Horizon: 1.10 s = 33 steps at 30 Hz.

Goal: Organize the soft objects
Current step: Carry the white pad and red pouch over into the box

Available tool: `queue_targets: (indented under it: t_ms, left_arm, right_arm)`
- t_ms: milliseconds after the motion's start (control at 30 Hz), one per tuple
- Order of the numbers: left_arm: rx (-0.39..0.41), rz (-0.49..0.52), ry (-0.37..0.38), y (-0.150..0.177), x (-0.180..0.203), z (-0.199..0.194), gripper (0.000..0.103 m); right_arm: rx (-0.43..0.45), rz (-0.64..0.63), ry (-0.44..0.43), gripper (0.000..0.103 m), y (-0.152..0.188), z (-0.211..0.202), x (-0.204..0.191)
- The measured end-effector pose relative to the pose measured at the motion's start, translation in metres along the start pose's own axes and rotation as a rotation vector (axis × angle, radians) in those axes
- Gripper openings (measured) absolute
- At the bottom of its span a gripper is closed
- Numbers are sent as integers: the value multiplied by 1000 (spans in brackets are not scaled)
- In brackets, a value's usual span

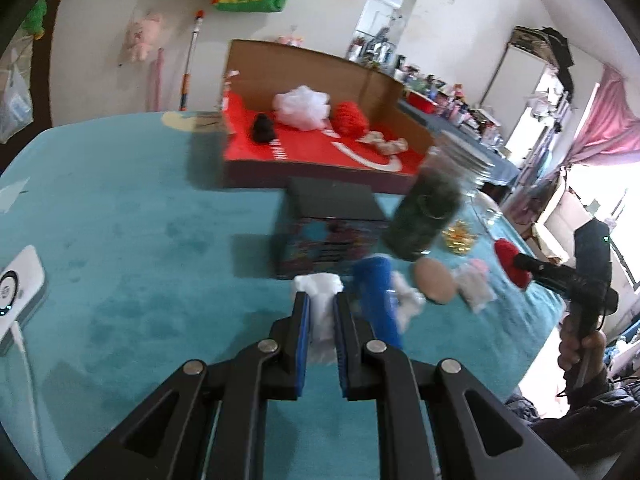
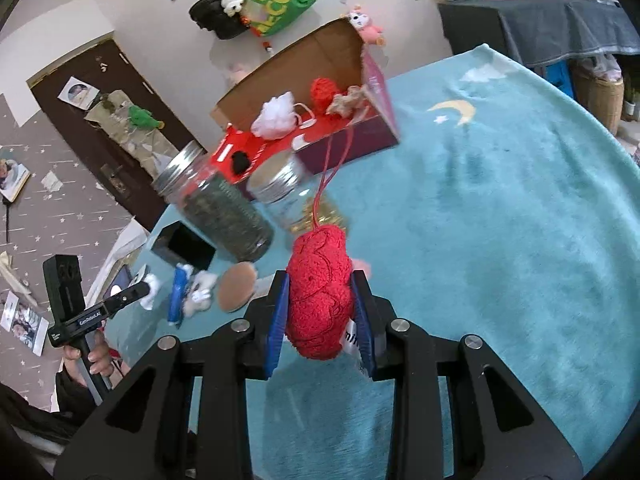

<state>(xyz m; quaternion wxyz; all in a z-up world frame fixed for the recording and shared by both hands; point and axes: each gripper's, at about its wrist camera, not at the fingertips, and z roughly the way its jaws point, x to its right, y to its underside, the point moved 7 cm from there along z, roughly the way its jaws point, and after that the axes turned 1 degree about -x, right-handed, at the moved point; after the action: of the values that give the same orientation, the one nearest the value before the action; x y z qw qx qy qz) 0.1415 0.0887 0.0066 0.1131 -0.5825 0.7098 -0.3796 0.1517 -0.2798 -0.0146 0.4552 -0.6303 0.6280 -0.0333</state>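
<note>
Right wrist view had the right tongs [image 2: 320,312] clamped on a red plush toy [image 2: 320,292], pads pressing its two sides at about mid-body, the toy's top poking out toward twelve o'clock and a thin red cord running up from it toward the box. It looked light and squashy; the pile would likely give under the pads, so a grip across the thick middle, as here, seemed safer than one on the cord or the white tag at its lower end. Fuzzy fabric ought not to slip.

Left wrist view showed the left tongs [image 1: 320,304] drawn narrow on a white soft thing [image 1: 318,300], crumpled and cloth-like, bulging above the pads; blur made its exact kind hard to tell. It too seemed nearly weightless and limp, so it might droop or pull free if pinched only at an edge.

Just beyond, at one o'clock on the teal-covered bench [image 1: 120,220], lay a blue strip [image 1: 376,296], another white piece and a round tan pad [image 1: 434,282]. Farther out stood a jar of dark green stuff [image 1: 424,212], and at twelve o'clock an open cardboard box [image 1: 320,120] with a red floor, already holding a white mesh puff [image 1: 300,106], a red ball of yarn [image 1: 352,118] and a small black tuft [image 1: 262,128].
</note>
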Motion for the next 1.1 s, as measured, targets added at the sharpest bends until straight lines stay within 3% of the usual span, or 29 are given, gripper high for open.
queue_targets:
  t_ms: [167, 500, 700, 1100]
  left_arm:
    - [-12, -29, -7, -10, -29, 11, 12]
    - [-20, 20, 26, -45, -54, 30, 12]
    - [-32, 77, 50, -70, -49, 38, 12]
    - [-5, 169, 81, -124, -12, 40, 12]
  right_arm:
    - [-17, -24, 18, 29, -19, 8, 13]
    - [-55, -100, -7, 29, -63, 29, 25]
    - [-97, -155, -50, 29, -92, 43, 20]
    - [-74, -259, -128, 29, -146, 52, -34]
